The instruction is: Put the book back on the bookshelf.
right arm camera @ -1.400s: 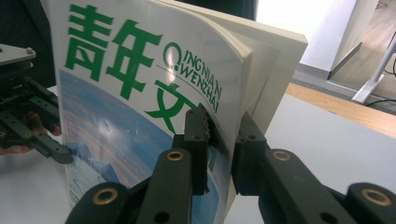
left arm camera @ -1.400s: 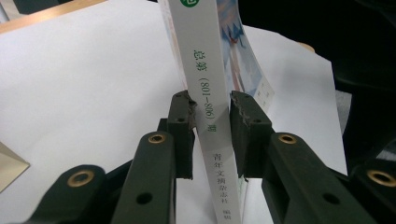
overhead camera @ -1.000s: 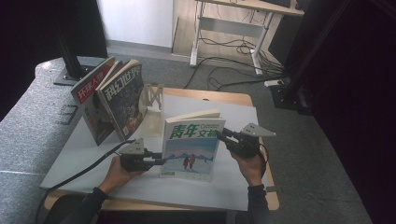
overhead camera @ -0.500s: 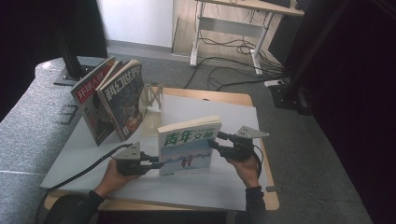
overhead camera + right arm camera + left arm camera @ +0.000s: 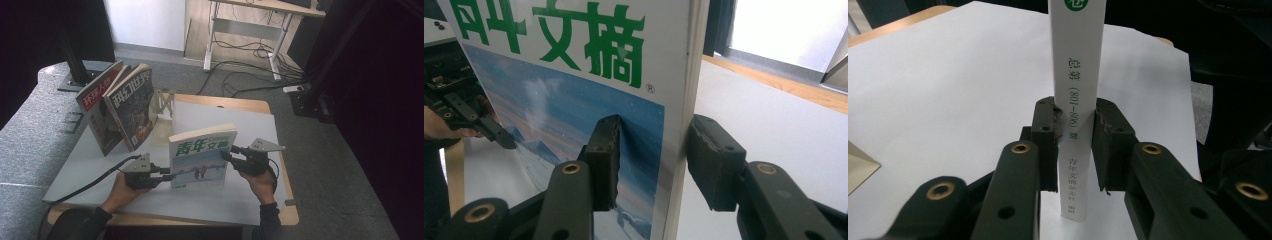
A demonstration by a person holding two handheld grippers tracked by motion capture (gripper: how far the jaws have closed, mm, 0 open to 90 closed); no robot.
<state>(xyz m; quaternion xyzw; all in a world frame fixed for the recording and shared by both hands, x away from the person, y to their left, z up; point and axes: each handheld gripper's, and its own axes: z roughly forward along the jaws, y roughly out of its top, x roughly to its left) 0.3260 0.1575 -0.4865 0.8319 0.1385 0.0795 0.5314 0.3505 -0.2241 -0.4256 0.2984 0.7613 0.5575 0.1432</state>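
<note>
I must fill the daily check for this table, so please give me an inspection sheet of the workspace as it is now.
Surface: white sheet over a wooden table; bare parts look clean.
Job's things: magazine with green title stands upright on the sheet, between the two claws.
Clutter: two other magazines lean in a light rack at the far left.
Grippers: left claw is shut on the magazine's spine. Right claw straddles the opposite edge; its jaws have just been closing, one pad at the cover, the other with a gap.
Cables: one black cable trails from the left claw off the table edge.
Surroundings: grey carpet, a desk with loose floor wires, a dark stand.
</note>
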